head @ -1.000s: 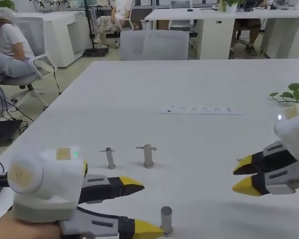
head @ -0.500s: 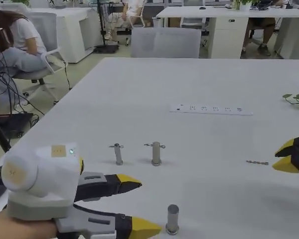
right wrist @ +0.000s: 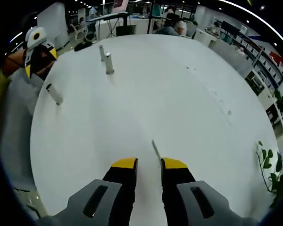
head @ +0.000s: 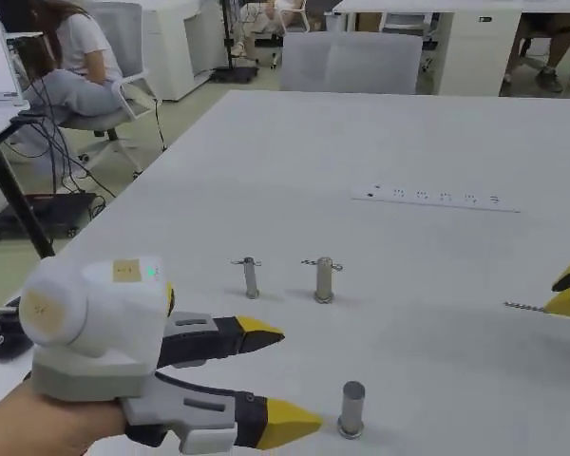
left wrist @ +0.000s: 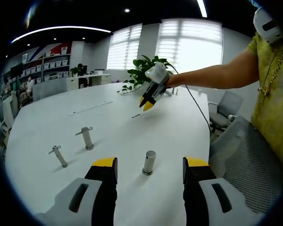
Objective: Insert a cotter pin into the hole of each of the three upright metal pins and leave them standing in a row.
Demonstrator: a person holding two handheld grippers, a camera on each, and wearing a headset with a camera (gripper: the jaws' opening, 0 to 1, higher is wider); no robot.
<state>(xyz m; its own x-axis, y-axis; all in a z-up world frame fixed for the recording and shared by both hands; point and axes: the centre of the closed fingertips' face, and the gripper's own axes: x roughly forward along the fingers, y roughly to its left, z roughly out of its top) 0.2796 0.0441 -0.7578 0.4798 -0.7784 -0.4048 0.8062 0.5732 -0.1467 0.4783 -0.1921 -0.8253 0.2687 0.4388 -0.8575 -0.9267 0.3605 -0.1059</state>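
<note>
1. Two of the three uprights look finished. The thin grey metal pin (head: 251, 277) and the thicker grey metal pin (head: 324, 279) stand side by side on the white table (head: 427, 142), each with a wire cotter through its top.
2. The third grey metal pin (head: 351, 408) stands upright nearer me, with no cotter in it and out of line with the other two.
3. My left gripper (head: 299, 377) is released, jaws wide apart, with the third pin just ahead of the gap and untouched.
4. My right gripper (right wrist: 149, 163) is unclenched too. The loose wire cotter pin (right wrist: 155, 149) lies flat on the table, well apart from the uprights, its near end reaching between my yellow tips.
5. Left to do, as I judge it: grasp that cotter, thread it through the third pin, and bring that pin into the row.
</note>
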